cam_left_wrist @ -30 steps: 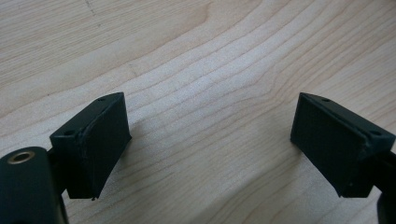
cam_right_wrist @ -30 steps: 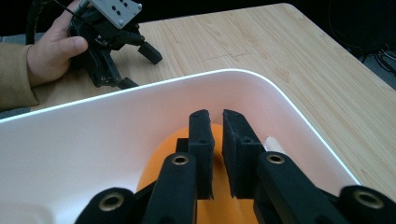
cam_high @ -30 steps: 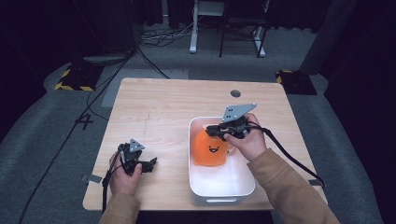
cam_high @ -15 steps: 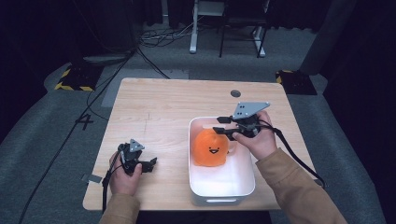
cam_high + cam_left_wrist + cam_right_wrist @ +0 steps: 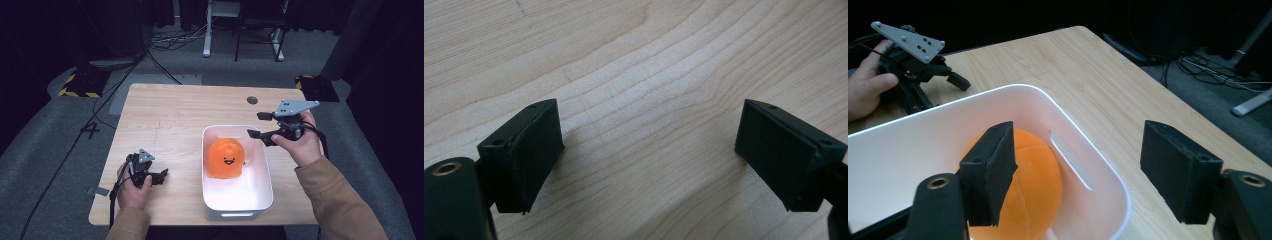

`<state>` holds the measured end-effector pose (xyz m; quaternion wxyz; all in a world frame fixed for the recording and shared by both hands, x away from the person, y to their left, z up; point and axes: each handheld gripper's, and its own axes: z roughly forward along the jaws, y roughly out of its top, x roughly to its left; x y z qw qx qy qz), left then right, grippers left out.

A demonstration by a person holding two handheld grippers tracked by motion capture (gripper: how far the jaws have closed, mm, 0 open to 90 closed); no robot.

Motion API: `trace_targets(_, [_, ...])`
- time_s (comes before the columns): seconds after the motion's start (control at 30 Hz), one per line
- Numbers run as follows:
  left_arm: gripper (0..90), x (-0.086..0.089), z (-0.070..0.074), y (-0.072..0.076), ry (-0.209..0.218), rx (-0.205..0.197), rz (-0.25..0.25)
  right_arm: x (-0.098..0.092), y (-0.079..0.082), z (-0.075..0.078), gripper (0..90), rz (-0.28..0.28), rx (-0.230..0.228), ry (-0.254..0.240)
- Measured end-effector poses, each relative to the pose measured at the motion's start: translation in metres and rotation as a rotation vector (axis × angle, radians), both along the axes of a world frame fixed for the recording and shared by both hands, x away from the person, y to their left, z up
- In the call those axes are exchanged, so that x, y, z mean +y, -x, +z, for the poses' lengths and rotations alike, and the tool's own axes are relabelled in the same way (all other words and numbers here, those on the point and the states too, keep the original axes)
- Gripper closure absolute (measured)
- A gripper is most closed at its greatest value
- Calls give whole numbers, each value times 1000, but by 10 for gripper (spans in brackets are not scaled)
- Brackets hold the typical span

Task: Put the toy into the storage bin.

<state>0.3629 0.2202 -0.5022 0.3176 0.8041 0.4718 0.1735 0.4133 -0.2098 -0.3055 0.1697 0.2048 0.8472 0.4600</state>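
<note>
We see the orange smiling plush ball [image 5: 226, 157] lying in the white bin [image 5: 262, 192] on the wooden surface [image 5: 175, 115], our right tongs [image 5: 260, 125] gaping empty above its rim, our left tongs [image 5: 161, 176] spread wide over bare wood.

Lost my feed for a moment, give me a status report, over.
Left tongs open, low over bare table. Right tongs open, empty, at white bin's far right rim. Orange smiley plush sits inside the bin. Nothing in the way.
</note>
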Motion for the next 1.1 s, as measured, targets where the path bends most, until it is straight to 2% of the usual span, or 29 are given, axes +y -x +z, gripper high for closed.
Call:
trace_targets(0.17, [120,0,0,0,1,1,-1,-13,5,8,295,-47,-37,42])
trace_targets(0.2, [120,0,0,0,0,0,0,-17,6,8,295,-54,-39,34])
trace_targets(0.33, [120,0,0,0,0,0,0,-30,7,6,291,-98,-31,31])
trace_targets(0.37, [120,0,0,0,0,0,0,-34,7,5,279,-111,-26,48])
trace_targets(0.43, [120,0,0,0,0,1,-1,-40,8,3,279,-128,-27,38])
trace_targets(0.53, [120,0,0,0,1,1,-1,-54,6,-2,279,-136,-2,13])
trace_targets(0.63, [120,0,0,0,1,1,-1,-66,5,-7,272,-175,4,41])
trace_targets(0.93, [119,0,0,0,2,-1,0,-95,4,-24,221,-217,35,67])
trace_targets(1.0, [119,0,0,0,2,-1,0,-102,3,-30,216,-238,74,36])
trace_targets(1.07, [119,0,0,0,2,-1,0,-108,1,-37,207,-255,104,51])
trace_targets(1.1, [119,0,0,0,2,-1,0,-112,0,-42,205,-264,134,63])
